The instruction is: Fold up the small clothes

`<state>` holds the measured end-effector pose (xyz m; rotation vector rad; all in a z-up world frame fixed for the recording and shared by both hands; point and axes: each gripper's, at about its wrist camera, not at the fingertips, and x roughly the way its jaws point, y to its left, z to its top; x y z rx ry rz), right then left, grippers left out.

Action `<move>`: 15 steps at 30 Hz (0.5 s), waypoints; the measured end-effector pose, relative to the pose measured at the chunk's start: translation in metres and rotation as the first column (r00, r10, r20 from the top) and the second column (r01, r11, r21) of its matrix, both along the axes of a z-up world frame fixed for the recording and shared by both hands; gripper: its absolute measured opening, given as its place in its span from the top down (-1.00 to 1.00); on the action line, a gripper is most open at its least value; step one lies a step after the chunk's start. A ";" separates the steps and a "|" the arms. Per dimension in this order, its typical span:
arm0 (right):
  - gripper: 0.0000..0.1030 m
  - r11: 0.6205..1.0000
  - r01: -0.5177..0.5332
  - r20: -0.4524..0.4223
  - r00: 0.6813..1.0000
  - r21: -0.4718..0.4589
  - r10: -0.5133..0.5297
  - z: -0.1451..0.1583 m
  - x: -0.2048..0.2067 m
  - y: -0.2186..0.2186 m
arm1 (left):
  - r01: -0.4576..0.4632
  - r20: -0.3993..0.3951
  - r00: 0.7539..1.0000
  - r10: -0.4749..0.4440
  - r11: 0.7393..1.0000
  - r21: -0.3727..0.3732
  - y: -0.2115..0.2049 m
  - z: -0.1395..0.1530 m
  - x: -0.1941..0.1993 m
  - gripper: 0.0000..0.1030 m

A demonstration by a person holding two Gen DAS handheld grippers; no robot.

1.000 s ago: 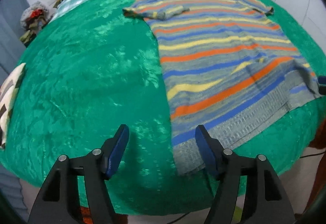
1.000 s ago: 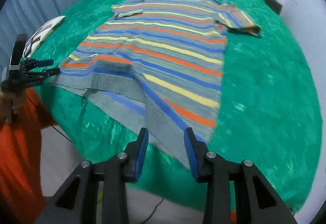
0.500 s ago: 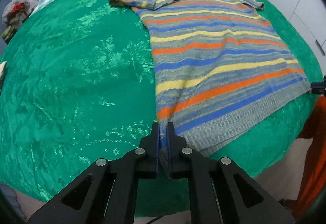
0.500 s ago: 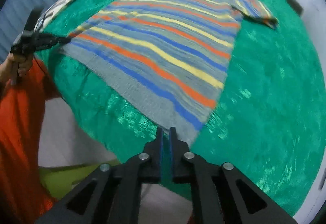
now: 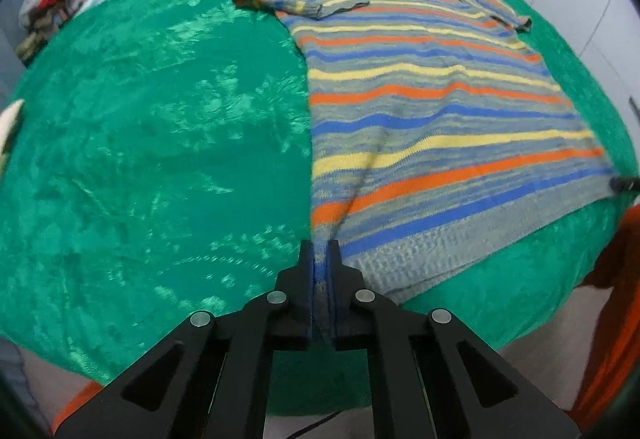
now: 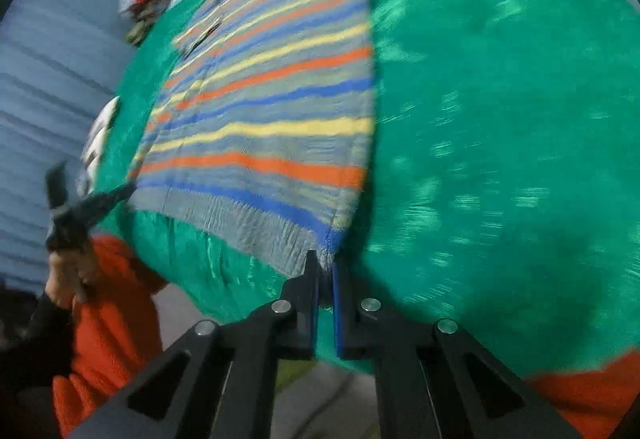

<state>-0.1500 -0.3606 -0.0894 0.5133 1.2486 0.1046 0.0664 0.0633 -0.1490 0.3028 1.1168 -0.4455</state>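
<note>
While the striped shirt lies flat on the green bedspread, the left gripper has just closed its jaws and pinches the near left corner of the hem. The right gripper has also just closed; it nips the opposite hem corner at the bed edge.

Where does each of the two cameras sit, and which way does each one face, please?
Left wrist: sits behind the left tongs, looking down across the green bedspread; they pinch the striped shirt by its near hem corner; orange clothing at the edges.
Right wrist: sits behind the right tongs, shut on the other hem corner; the person's hand and orange top show, the frame blurred.
Shared: shirt, bedspread, and each shows the other's tongs.
</note>
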 end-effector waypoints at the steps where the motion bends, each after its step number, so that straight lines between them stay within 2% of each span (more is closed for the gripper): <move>1: 0.91 0.999 0.019 -0.017 1.000 -0.033 -0.020 0.000 -0.003 -0.006 | 0.008 -0.006 1.000 -0.008 1.000 0.017 -0.002 -0.005 -0.001 0.94; 2: 0.92 0.997 0.034 -0.043 0.998 -0.062 -0.037 -0.007 -0.003 -0.011 | 0.020 0.001 1.000 -0.020 0.999 0.045 -0.006 -0.011 -0.001 0.94; 4: 0.92 0.998 0.046 -0.074 0.996 -0.053 -0.050 -0.022 0.000 -0.014 | 0.025 0.023 0.999 -0.027 0.996 0.085 -0.014 -0.015 -0.002 0.95; 7: 0.92 0.994 0.027 -0.073 0.997 -0.108 -0.035 -0.023 0.007 -0.005 | 0.024 0.057 0.998 -0.031 0.992 0.125 -0.020 -0.014 -0.008 0.92; 9: 0.92 0.989 0.005 -0.062 0.998 -0.146 -0.015 -0.019 0.007 0.000 | 0.025 0.089 0.995 -0.040 0.987 0.160 -0.022 -0.013 -0.013 0.81; 10: 0.78 0.989 -0.004 -0.057 0.998 -0.149 -0.005 -0.017 0.006 0.003 | 0.017 0.102 0.994 -0.036 0.985 0.173 -0.022 -0.010 -0.017 0.55; 11: 0.57 0.991 -0.019 -0.055 0.998 -0.132 0.012 -0.012 0.004 0.003 | 0.003 0.111 0.994 -0.025 0.982 0.191 -0.019 -0.005 -0.019 0.00; 13: 0.25 0.986 -0.049 -0.069 0.997 -0.157 0.039 0.004 -0.001 -0.002 | -0.060 0.177 0.984 0.025 0.978 0.199 -0.006 0.014 -0.025 -0.60; 14: 0.22 0.974 -0.065 -0.067 0.996 -0.216 0.051 0.018 -0.004 -0.009 | -0.085 0.209 0.977 0.046 0.980 0.181 0.001 0.023 -0.027 -0.67; 15: 0.22 0.945 -0.090 -0.062 0.995 -0.313 0.074 0.038 -0.003 -0.015 | -0.113 0.234 0.969 0.075 0.981 0.155 0.010 0.034 -0.029 -0.68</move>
